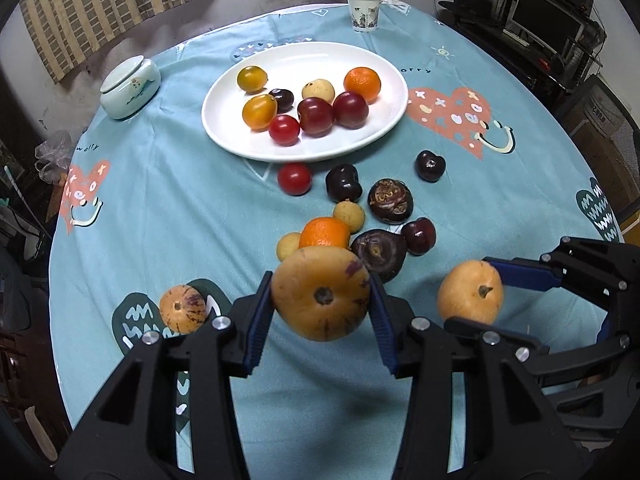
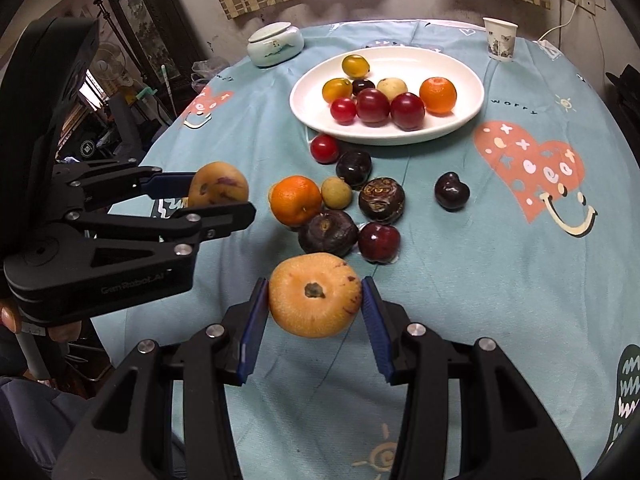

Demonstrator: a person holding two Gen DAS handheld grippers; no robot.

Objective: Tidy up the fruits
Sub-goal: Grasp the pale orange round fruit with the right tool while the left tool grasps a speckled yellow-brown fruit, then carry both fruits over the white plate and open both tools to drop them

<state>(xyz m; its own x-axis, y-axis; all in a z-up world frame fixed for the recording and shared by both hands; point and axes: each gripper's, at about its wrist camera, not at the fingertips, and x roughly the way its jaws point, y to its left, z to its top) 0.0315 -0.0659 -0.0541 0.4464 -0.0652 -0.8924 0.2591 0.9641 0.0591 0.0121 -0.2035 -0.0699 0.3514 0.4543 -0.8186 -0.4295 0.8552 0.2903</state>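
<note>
Teal-clothed table (image 1: 168, 208) | left gripper (image 1: 322, 300) pinching a melon (image 1: 320, 298), lifted clear of the cloth | loose fruit (image 1: 344, 216) between grippers and plate (image 1: 344, 144) | right gripper (image 2: 314, 296) pinching a second melon (image 2: 314, 294), also raised.

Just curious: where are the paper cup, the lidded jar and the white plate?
Paper cup (image 1: 363, 14): left wrist view, its printed side.
Lidded jar (image 1: 130, 88): left wrist view, its front wall.
White plate (image 2: 464, 76): right wrist view, bare right inside.

Glossy white plate (image 1: 240, 148); matt printed cloth (image 1: 160, 208); shiny cherry (image 1: 429, 165).
</note>
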